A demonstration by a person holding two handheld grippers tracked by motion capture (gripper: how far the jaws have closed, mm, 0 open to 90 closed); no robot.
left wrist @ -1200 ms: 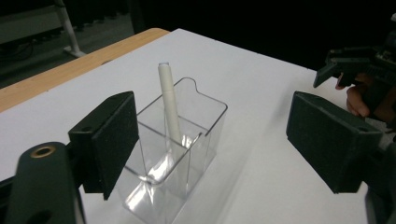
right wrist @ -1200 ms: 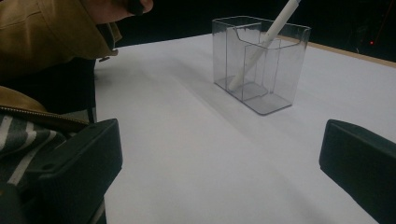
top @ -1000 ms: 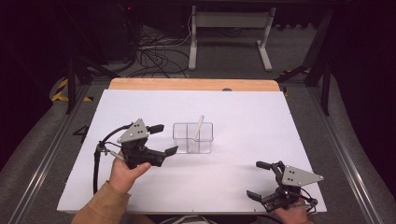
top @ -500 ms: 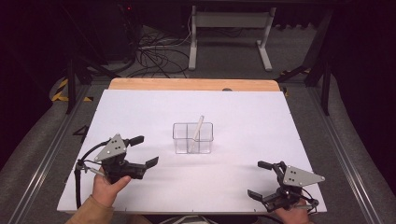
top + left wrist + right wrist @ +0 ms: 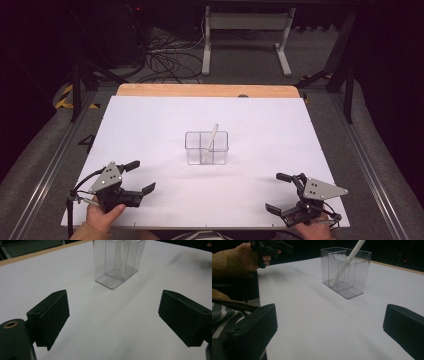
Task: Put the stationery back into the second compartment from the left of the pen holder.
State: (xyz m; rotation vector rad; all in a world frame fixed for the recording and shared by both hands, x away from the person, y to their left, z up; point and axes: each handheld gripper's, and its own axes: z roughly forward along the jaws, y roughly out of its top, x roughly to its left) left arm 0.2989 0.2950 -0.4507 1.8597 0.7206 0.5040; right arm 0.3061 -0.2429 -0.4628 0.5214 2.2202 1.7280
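- The clear box (image 5: 206,147) sits in the middle of the high view, a see-through plastic organiser with thin divider walls and rounded corners, standing square on the white sheet (image 5: 150,125).
- A white stick (image 5: 211,140) leans inside it, foot down in one compartment, top poking out over the rim toward the upper right; which compartment is hard to call through the glare.
- The left gripper (image 5: 131,179) is down in the lower left of the high view, held in a hand (image 5: 102,216), jaws spread wide with nothing between them. In the left gripper view the two black jaws frame bare sheet, with the box near the top centre.
- The right gripper (image 5: 281,192) rests in the lower right of the high view, jaws likewise parted and empty, well apart from the box.
- Risk, as I judge it: the box looks light and slick-walled, so a jaw nudging it from the side could skate it across the smooth sheet or tip it.
- The stick is only propped, not held; a knock to the box could swing it over or flip it out.
- The stick is thin and round, so a pinch near its tip may let it roll or pivot between the flat black pads.
- A wooden table edge (image 5: 200,90) shows beyond the sheet's far side.
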